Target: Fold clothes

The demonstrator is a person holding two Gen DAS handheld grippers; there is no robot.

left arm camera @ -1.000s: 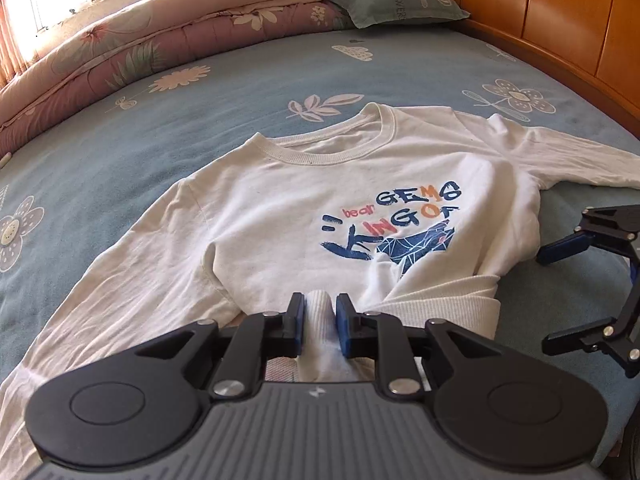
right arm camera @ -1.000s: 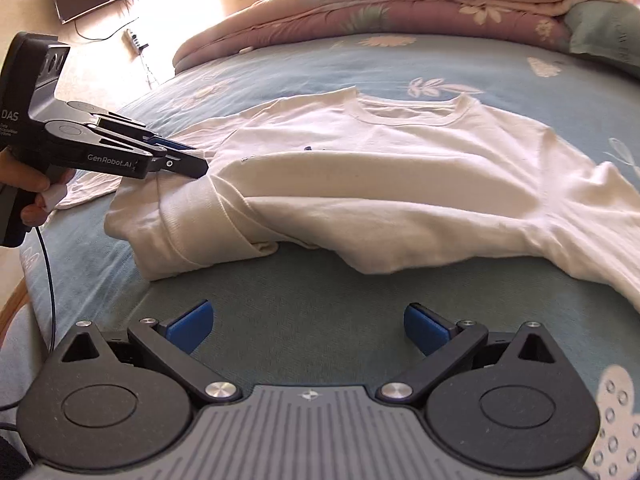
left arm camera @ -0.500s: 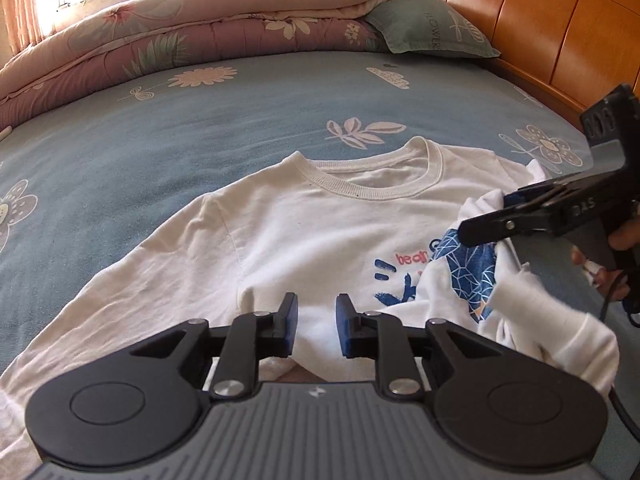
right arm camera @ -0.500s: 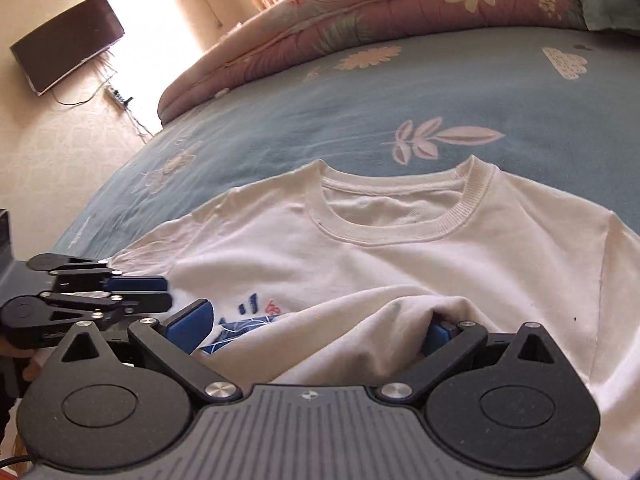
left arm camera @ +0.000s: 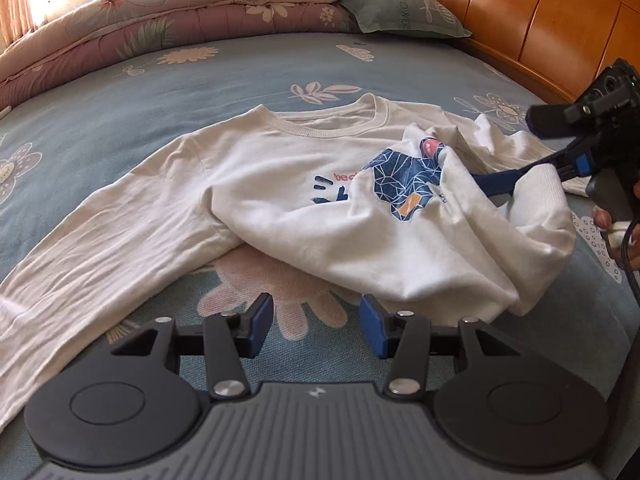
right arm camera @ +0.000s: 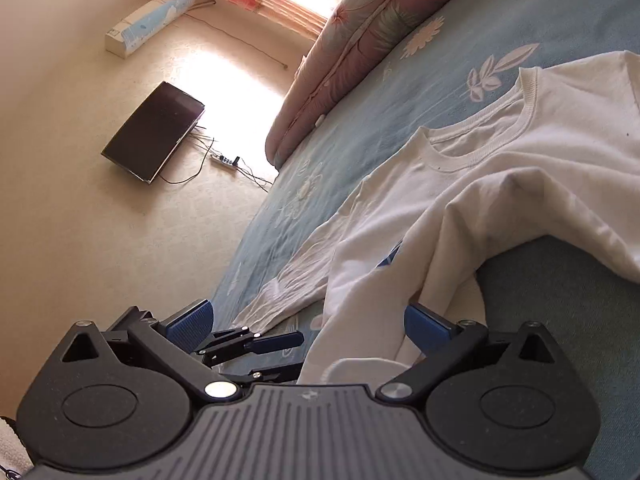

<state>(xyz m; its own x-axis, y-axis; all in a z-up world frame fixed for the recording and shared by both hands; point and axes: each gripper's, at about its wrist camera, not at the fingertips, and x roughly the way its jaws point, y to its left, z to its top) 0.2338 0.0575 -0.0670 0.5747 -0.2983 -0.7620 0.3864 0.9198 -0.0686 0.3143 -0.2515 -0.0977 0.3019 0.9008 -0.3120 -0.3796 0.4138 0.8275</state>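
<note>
- shirt (left arm camera: 272,184) — white, with a dark blue geometric print, a patch of orange, a pink spot and small red letters
- bed sheet (left arm camera: 200,76) — pale blue, scattered with white flowers, leaves and clouds, one big pink flower near the front
- quilt (left arm camera: 160,20) — dusty pink and beige, floral
- pillow (left arm camera: 400,12) — grey-green with pale line drawings
- headboard (left arm camera: 540,12) — orange-brown wood
- left gripper (left arm camera: 316,320) — black with blue pads
- right gripper (right arm camera: 308,324) — black, blue pads
- tv (right arm camera: 154,132) — black
- wall (right arm camera: 60,160) — cream

The white shirt (left arm camera: 304,200) looks like soft matt knit cloth, the headboard (left arm camera: 532,20) glossy varnished wood.
</note>
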